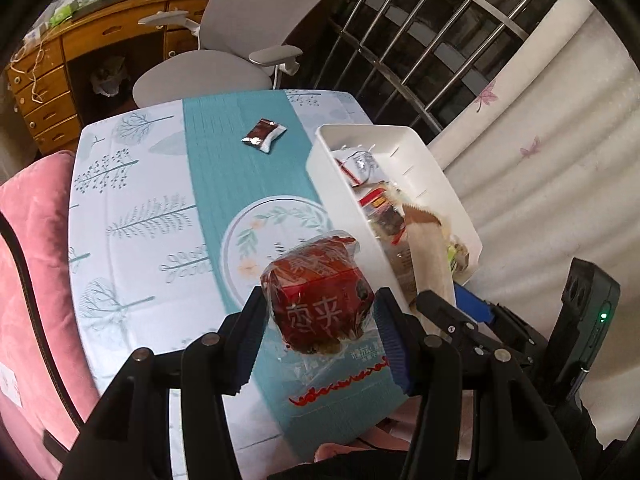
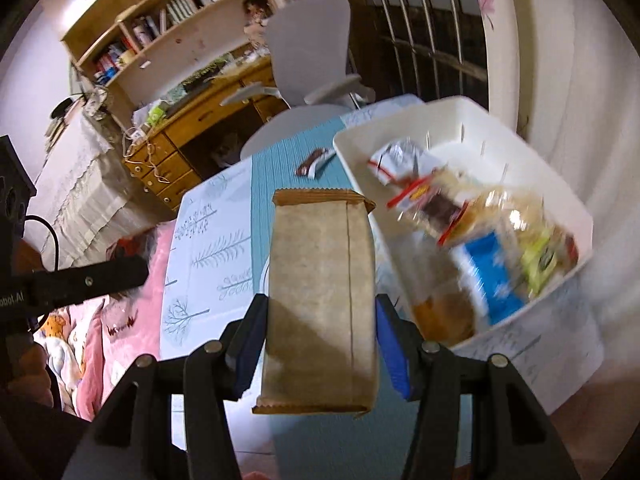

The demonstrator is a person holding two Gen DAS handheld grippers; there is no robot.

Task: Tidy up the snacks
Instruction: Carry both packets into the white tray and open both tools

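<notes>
Left gripper (image 1: 318, 326) jaws clamp a crinkly red snack (image 1: 320, 300) above the bench (image 1: 132, 200); right gripper (image 2: 320, 344) jaws clamp a flat kraft pouch (image 2: 320, 300) beside the white bin's (image 2: 448, 114) near rim.

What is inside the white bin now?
The white bin holds several wrapped snacks: a silver packet, a blue package, a green one. Items underneath are covered and blurred.

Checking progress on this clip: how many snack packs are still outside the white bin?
3: a red pack in the left tongs, a brown paper pack in the right tongs, a dark sachet on the tablecloth. The white bin may hide others.
</notes>
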